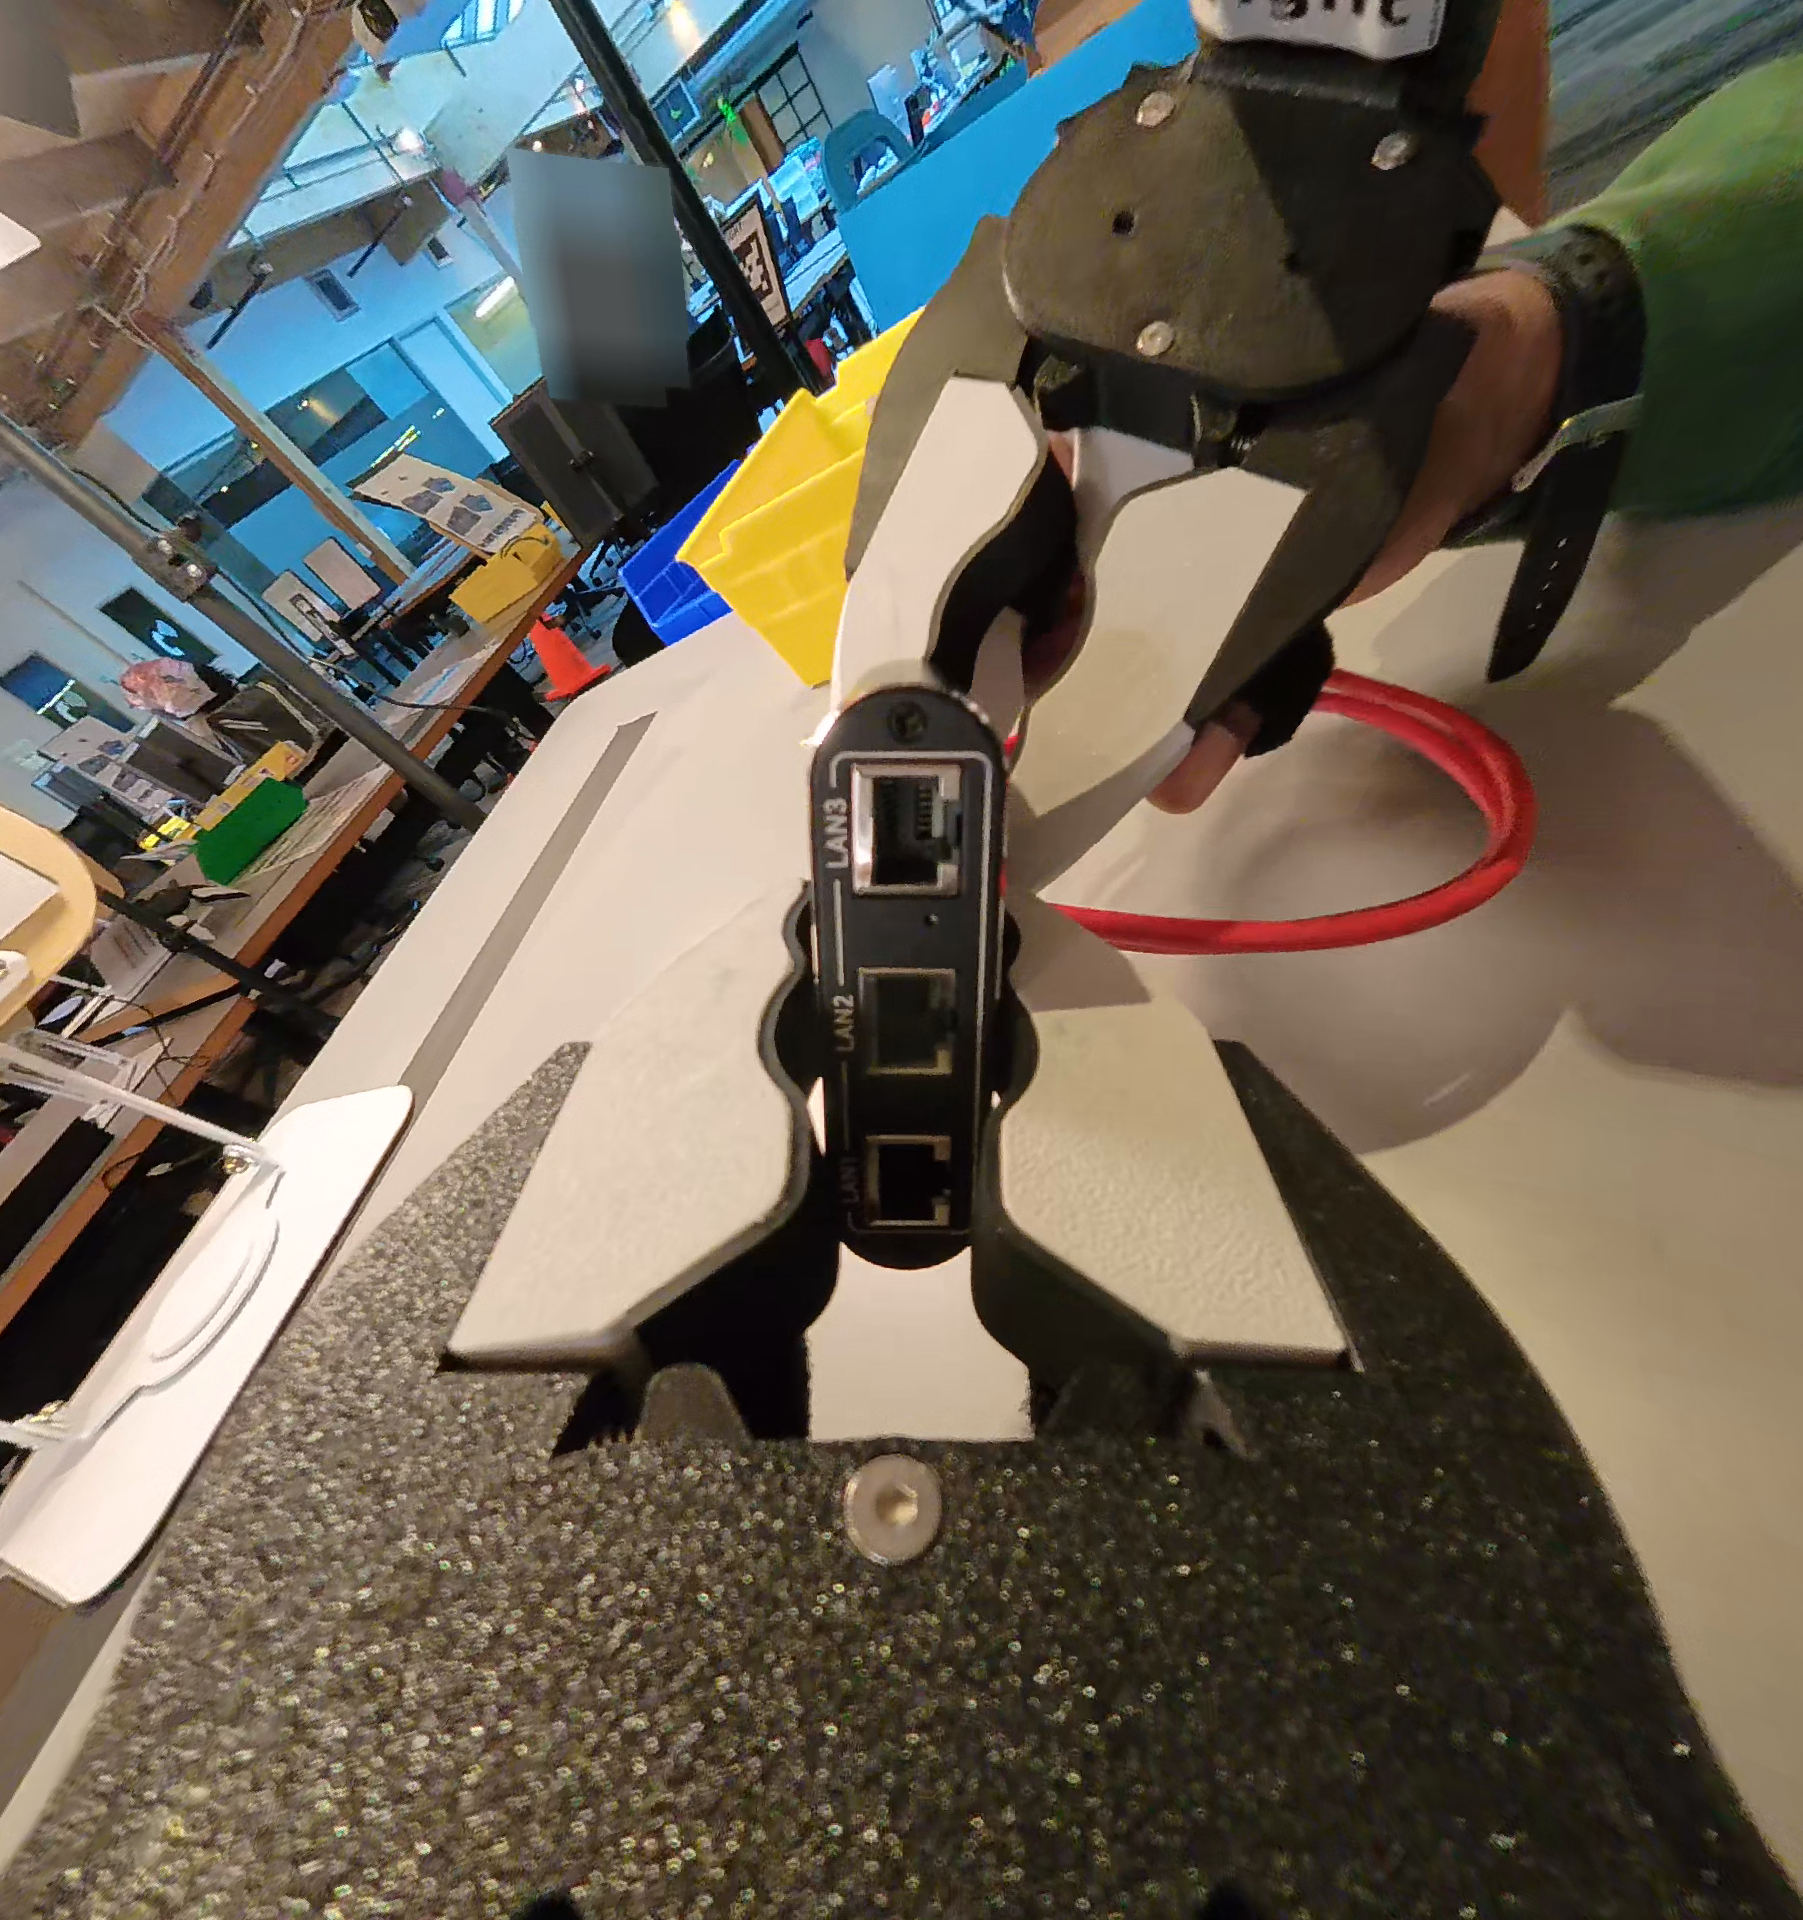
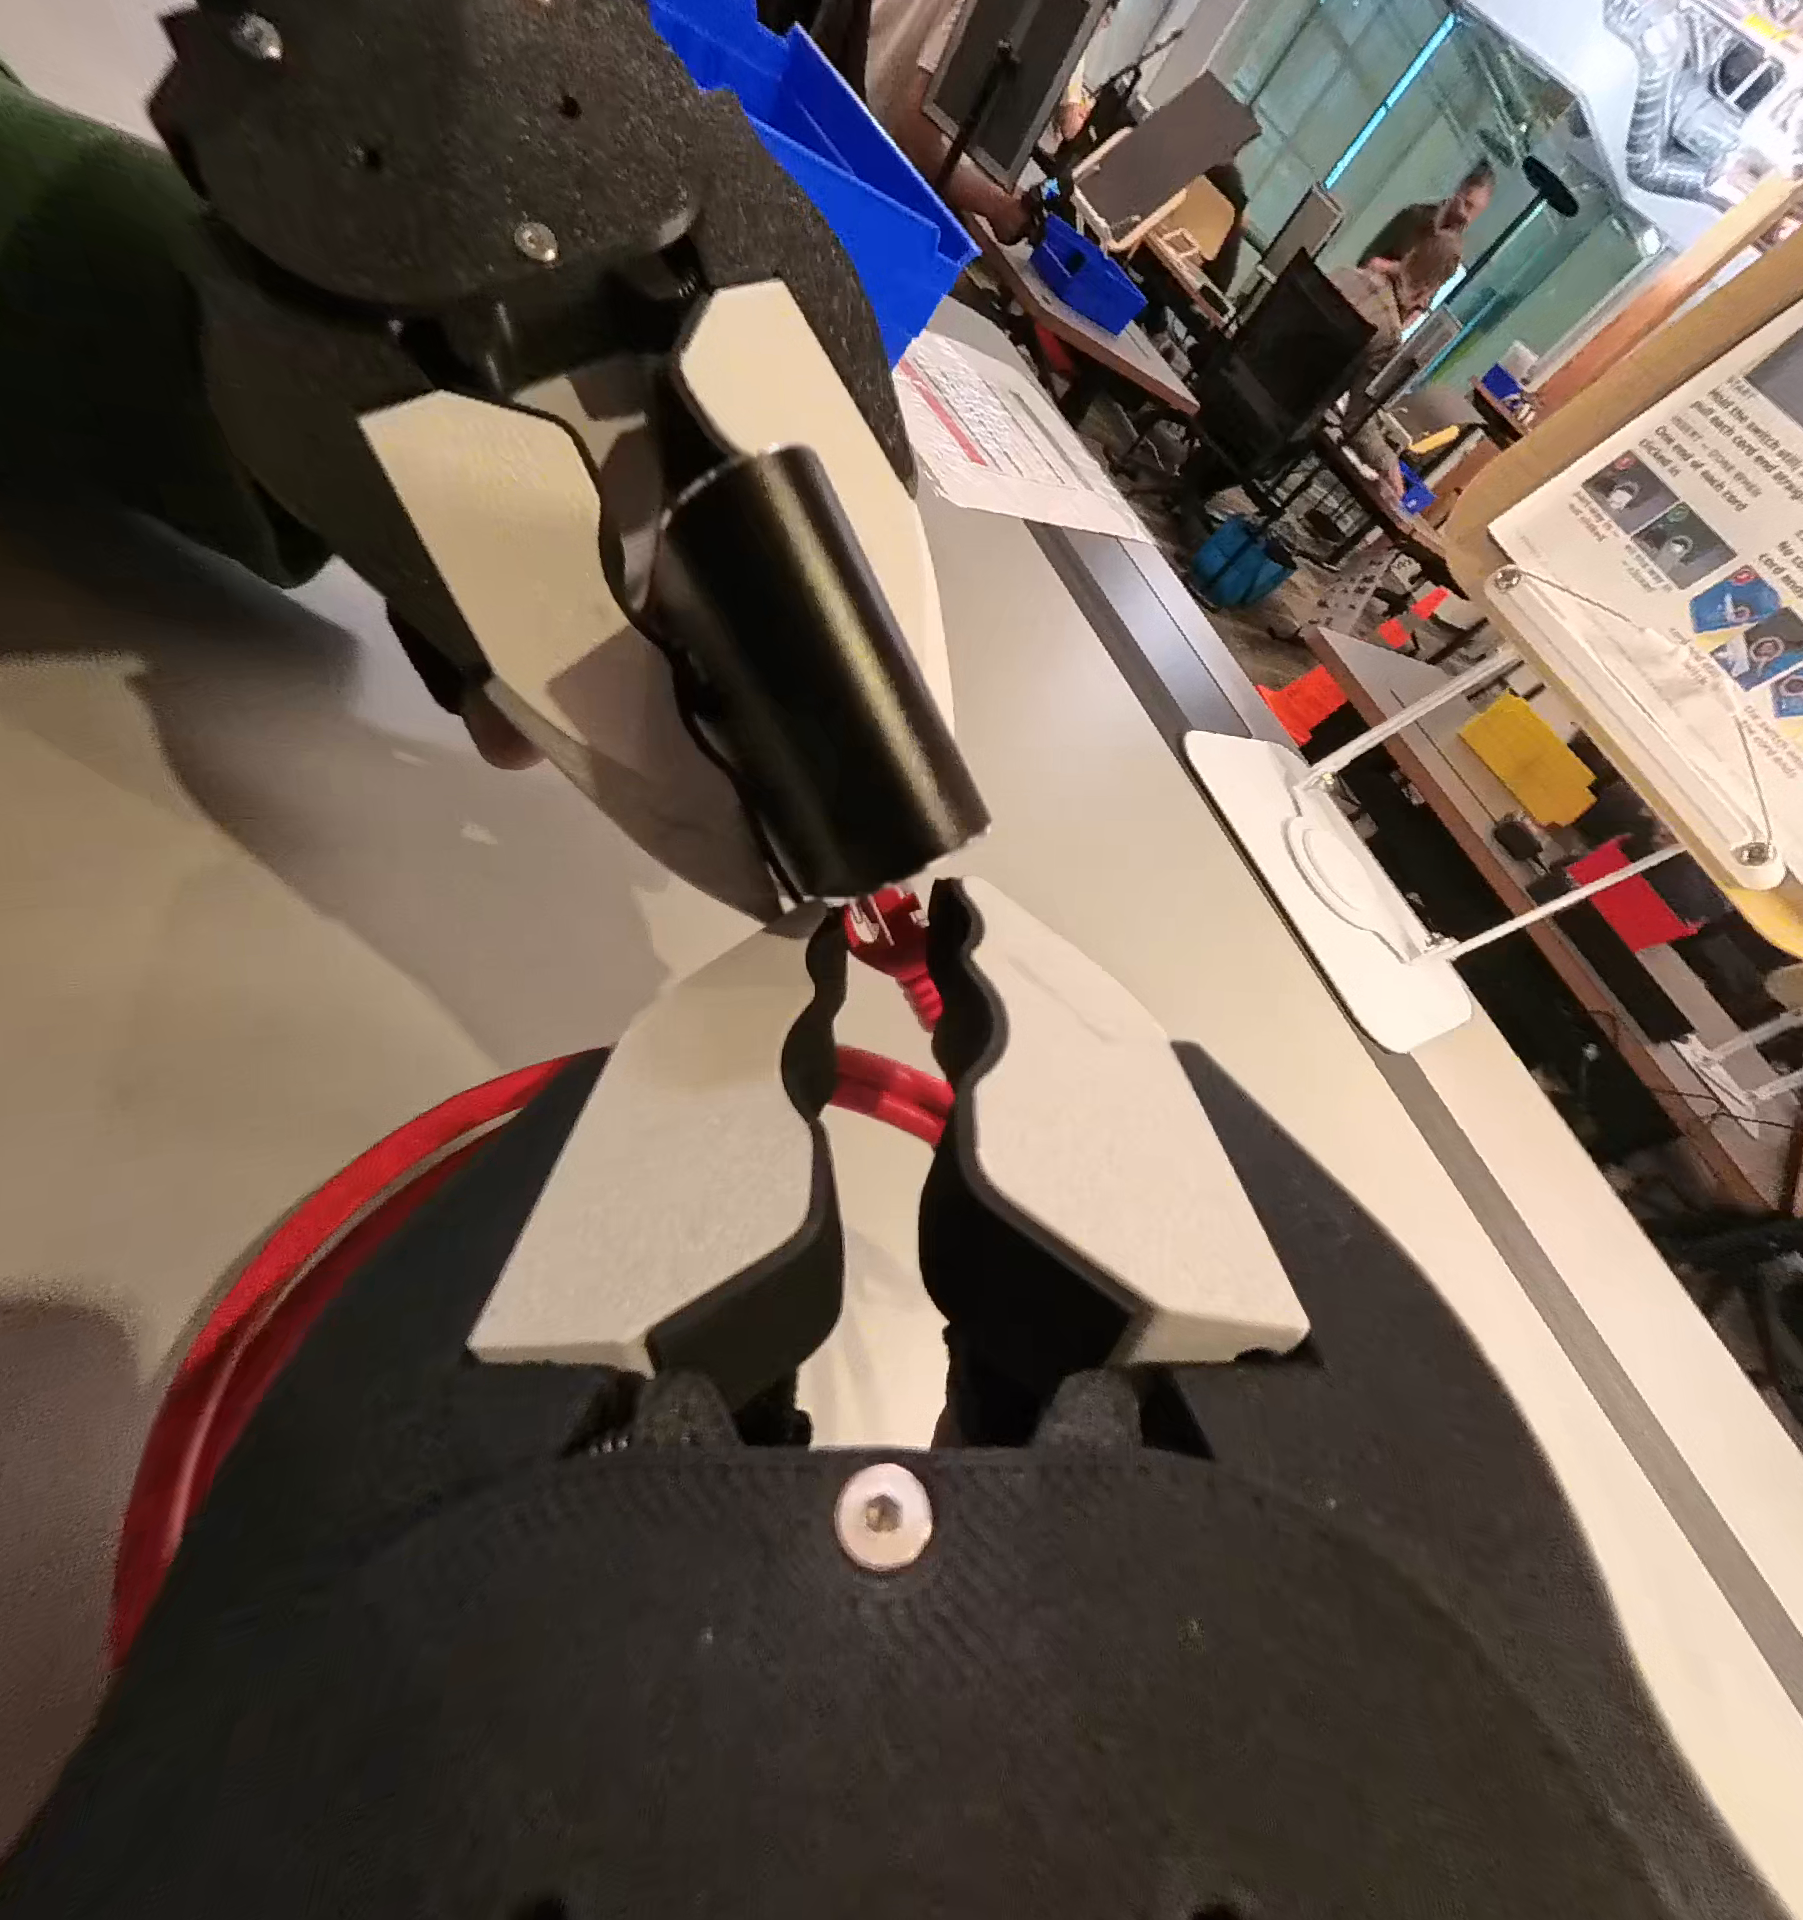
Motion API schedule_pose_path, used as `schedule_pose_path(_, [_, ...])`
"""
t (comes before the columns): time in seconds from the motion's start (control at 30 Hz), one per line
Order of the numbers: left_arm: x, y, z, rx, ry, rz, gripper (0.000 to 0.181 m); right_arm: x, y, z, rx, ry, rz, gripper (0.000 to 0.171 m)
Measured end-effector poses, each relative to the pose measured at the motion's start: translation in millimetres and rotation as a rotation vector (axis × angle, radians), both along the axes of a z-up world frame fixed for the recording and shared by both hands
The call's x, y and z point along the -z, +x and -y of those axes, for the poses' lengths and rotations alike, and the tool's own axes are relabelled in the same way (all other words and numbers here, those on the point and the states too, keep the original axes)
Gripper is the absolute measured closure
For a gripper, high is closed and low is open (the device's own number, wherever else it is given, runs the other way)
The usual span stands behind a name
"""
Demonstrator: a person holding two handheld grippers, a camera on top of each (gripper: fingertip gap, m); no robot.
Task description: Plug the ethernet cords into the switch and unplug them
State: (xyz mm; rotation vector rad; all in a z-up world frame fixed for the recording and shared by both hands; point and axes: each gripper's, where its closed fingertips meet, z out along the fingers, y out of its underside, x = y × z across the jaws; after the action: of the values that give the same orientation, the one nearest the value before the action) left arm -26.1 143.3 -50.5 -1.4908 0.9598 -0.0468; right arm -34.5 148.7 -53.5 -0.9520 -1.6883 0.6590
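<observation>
Fingers (image 2: 980,1023) pinch red plug (image 2: 902,956), hidden leftward.

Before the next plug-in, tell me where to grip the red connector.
Grip the ribbed boot behind the red connector, pinching its sides from the cable end. As the right gripper does, this leaves the tip clear toward the switch.

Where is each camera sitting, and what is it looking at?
Left wrist view: sits on the left gripper, looking along its fingers at the black three-port switch it clamps; the right gripper and a green sleeve show beyond.
Right wrist view: sits on the right gripper, looking at the red ethernet plug it pinches; the left gripper faces it.
Shared: switch, looped red cord, both grippers, pale table.
</observation>
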Motion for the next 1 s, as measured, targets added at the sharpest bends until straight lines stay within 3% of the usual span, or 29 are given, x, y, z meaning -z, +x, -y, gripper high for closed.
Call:
schedule_pose_path(0.3, [-5.6, 3.2, 2.4, 0.023, 0.015, 0.022, 0.154, -3.3, 1.8, 3.2, -0.068, -0.202, 0.007, 0.156])
schedule_pose_path(0.5, [-5.4, 0.6, 2.0, 0.017, 0.021, 0.013, 0.154, -4.5, 0.3, -0.3, 0.025, 0.162, -0.012, 0.154])
schedule_pose_path(0.63, [-11.8, 1.7, 4.7, 0.029, 0.046, 0.02, 0.154, -9.5, 0.5, 4.2, -0.037, -0.136, -0.021, 0.155])
schedule_pose_path(0.73, [-13.8, 3.9, 5.8, 0.026, 0.074, -0.009, 0.154, -9.7, 1.9, 5.8, -0.064, -0.248, -0.011, 0.155])
schedule_pose_path(1.0, [-17.3, 1.2, 4.8, 0.01, 0.096, -0.002, 0.153, -14.4, 0.7, 3.0, 0.001, -0.096, -0.044, 0.155])
